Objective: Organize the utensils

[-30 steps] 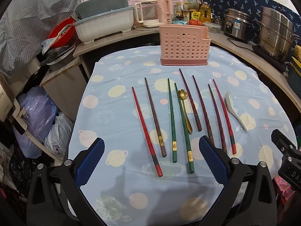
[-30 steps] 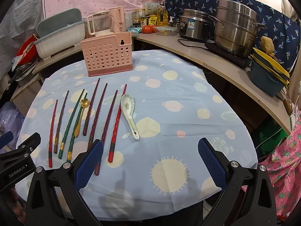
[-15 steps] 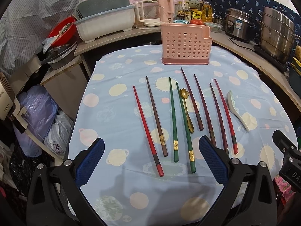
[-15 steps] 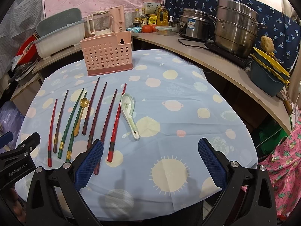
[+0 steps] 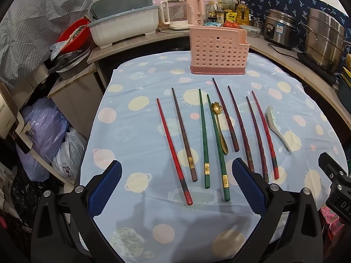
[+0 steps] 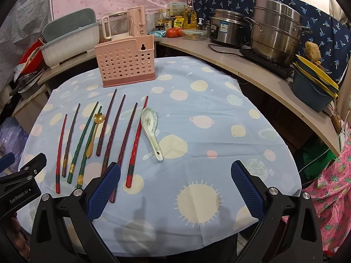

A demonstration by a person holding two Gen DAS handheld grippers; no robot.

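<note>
Several chopsticks lie side by side on the blue tablecloth [image 5: 136,131]: a red one [image 5: 173,151] at the left, a brown one [image 5: 184,134], two green ones [image 5: 204,140], then dark red ones [image 5: 256,135]. A gold flower spoon [image 5: 219,127] lies among them. A white ceramic spoon [image 5: 277,127] [image 6: 151,131] lies at the right. A pink perforated utensil holder [image 5: 218,51] [image 6: 126,62] stands upright behind them. My left gripper [image 5: 176,188] is open and empty above the chopsticks' near ends. My right gripper [image 6: 175,190] is open and empty, right of the chopsticks.
A curved counter behind holds a grey-white dish bin [image 5: 125,27], kettles [image 5: 175,13], bottles, tomatoes and steel pots [image 6: 274,35]. A blue basin with yellow plates [image 6: 313,87] sits at the right. Plastic bags [image 5: 48,131] lie below the table's left edge.
Both views have shifted very slightly; the scene sits a little lower in the left wrist view. No utensil has moved.
</note>
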